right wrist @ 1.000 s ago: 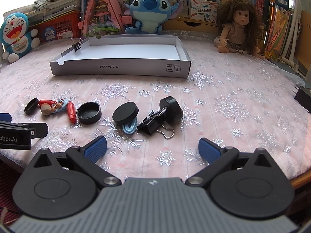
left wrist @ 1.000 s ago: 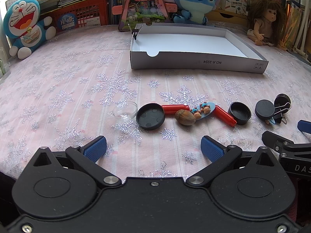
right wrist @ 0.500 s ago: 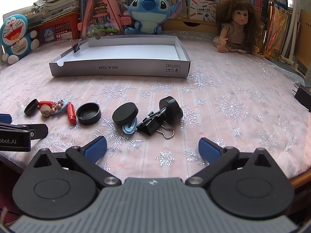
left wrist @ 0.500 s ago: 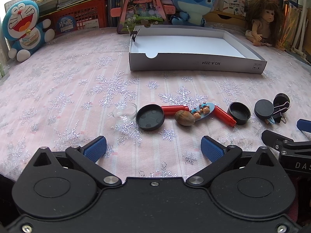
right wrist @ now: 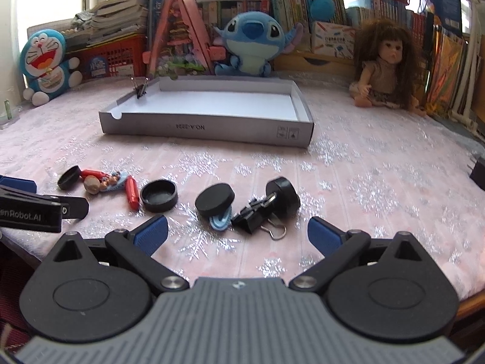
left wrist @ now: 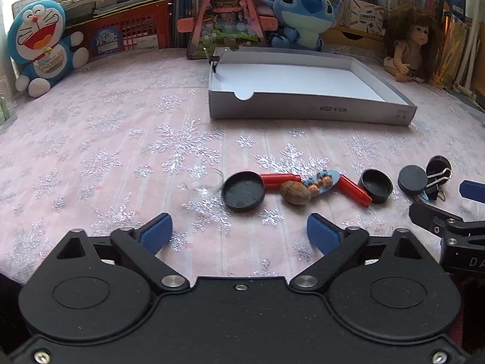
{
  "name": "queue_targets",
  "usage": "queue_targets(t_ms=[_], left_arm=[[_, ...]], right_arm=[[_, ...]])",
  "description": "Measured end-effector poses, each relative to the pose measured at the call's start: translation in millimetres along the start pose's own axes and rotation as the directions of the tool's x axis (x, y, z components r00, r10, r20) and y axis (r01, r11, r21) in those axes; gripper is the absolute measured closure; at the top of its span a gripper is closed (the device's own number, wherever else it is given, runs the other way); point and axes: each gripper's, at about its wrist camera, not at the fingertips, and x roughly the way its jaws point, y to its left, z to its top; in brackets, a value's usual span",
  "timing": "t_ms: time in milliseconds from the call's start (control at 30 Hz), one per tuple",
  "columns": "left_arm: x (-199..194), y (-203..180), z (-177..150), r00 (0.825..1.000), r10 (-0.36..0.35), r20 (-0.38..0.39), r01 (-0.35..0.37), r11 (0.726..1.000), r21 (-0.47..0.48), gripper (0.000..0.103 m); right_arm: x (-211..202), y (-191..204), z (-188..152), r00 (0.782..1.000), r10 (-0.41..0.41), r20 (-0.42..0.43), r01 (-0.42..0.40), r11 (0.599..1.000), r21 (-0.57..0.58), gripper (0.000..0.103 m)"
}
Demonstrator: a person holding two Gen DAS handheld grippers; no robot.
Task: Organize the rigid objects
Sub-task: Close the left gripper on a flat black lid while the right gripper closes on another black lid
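Note:
Small objects lie in a row on the pink snowflake cloth: a black cap (left wrist: 243,191), red pieces (left wrist: 280,178), a brown nut (left wrist: 295,193), a blue charm (left wrist: 321,181), another black cap (left wrist: 376,186), a black disc (left wrist: 412,180) and a binder clip (right wrist: 251,214). A clear little dish (left wrist: 209,180) sits left of them. My left gripper (left wrist: 239,233) hovers just short of the first cap, its jaws closing with nothing between them. My right gripper (right wrist: 238,232) is open, short of the disc (right wrist: 214,199) and clip. An empty white box lid (left wrist: 309,110) stands behind.
Plush toys (left wrist: 39,48), a triangular toy house (left wrist: 225,15), a doll (left wrist: 412,45), a red crate (left wrist: 127,32) and books line the table's back edge. A binder clip (right wrist: 140,89) is pinched on the lid's left wall. Bare cloth stretches left of the lid.
The left gripper's blue pads have drawn slightly inward. Both views have shifted a little; the objects on the cloth have not moved.

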Motion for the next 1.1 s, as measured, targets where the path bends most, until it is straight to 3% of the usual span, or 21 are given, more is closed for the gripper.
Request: queue_targets(t_ms=[200,367,567,900,1100], left_arm=[[-3.3,9.8,4.8,1.0,-0.006,0.024,0.007,0.999,-0.031,0.037],[-5.6,10.9,5.2,0.998,-0.046,0.033,0.047,0.999,-0.02,0.057],[-5.1,10.6,5.5,0.997,-0.06,0.039,0.061,0.998,-0.017,0.064],[-1.5,8.8,6.4,0.997,-0.061,0.05,0.062,0.998,-0.007,0.065],[2.0,5.0,5.5,0.996,-0.07,0.057,0.068,0.997,0.028,0.064]], right_arm=[[-7.7,0.6,6.0,0.997,0.036,0.071,-0.035,0.999,-0.011,0.017],[-4.5,11.1,9.3,0.997,0.02,0.068,-0.016,0.998,-0.068,0.032],[-4.7,15.8,11.6,0.996,0.004,0.086,0.004,0.995,-0.096,0.047],[-13.1,20.7,11.8,0.99,0.015,0.141,0.004,0.991,-0.135,0.051],[-2.0,25.5,9.9,0.995,0.03,0.098,-0.015,0.989,-0.15,0.054]])
